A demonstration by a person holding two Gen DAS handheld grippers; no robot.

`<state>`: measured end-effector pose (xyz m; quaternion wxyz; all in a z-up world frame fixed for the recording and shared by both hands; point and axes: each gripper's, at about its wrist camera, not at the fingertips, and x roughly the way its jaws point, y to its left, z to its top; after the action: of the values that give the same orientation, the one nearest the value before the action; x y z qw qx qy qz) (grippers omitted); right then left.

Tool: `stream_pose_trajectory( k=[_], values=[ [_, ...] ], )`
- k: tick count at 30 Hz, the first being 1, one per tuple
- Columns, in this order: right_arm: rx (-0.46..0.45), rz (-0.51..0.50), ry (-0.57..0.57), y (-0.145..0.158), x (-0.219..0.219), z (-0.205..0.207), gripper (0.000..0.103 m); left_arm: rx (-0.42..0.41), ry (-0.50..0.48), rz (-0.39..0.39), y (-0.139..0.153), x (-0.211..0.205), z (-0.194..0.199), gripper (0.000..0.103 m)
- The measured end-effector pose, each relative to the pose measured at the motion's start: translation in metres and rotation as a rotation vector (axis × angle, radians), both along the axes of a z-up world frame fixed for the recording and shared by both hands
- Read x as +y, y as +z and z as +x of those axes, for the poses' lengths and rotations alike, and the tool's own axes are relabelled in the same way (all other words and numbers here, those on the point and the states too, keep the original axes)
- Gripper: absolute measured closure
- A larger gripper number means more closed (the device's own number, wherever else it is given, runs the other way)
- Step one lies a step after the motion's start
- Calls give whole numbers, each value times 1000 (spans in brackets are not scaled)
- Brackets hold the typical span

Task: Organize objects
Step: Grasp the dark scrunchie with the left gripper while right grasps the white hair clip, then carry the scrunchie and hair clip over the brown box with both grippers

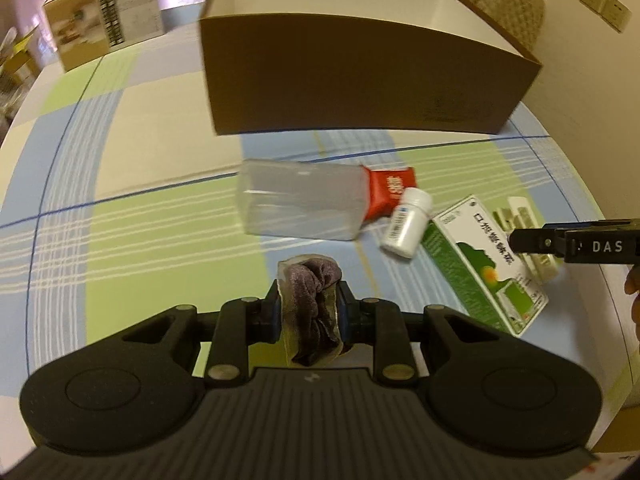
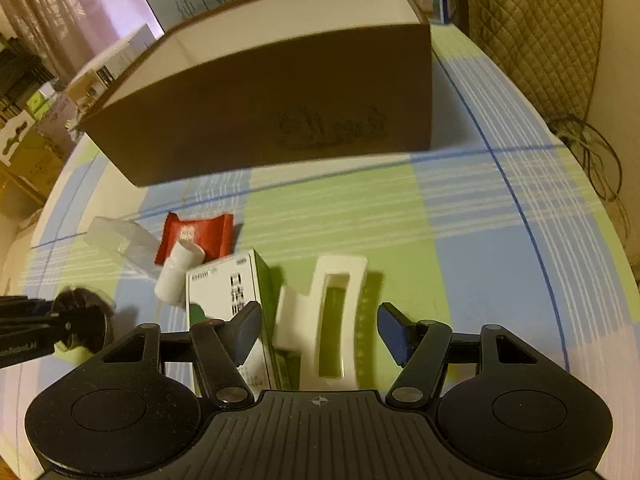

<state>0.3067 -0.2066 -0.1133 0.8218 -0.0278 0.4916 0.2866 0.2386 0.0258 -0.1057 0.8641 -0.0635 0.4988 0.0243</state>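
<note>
Clamped between the pads of the left gripper [image 1: 310, 312] is a bagged dark scrunchie [image 1: 314, 300], its long axis running away from the camera toward the brown box [image 1: 360, 80]. Between the parted pads of the right gripper [image 2: 318, 330], untouched, a white hair claw [image 2: 332, 320] lies lengthwise, pointing at the brown box. Nearer the brown box lie a green carton [image 2: 224, 296] with Chinese lettering, a white bottle [image 1: 406, 222], a red packet [image 1: 390, 192] and a clear container [image 1: 300, 204]. "DAS" is read on the right gripper.

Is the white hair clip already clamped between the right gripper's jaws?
No: in the right wrist view the white hair clip lies on the tablecloth between the right gripper's open jaws, neither pad touching it.
</note>
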Motion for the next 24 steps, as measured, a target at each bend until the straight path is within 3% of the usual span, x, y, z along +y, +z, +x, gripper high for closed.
stream_pose_trajectory(
  k=[3,5,24],
  values=[
    [-12,5,12,0,0,1,53,9,16,-2,-1,4,-2,82],
    [-9,-51,16,-3,2,2,63,14,21,-5,-1,4,-3,82],
    [-6,-85,57,-10,-14,-13,64,21,11,-5,0,-3,-7,81]
  ],
)
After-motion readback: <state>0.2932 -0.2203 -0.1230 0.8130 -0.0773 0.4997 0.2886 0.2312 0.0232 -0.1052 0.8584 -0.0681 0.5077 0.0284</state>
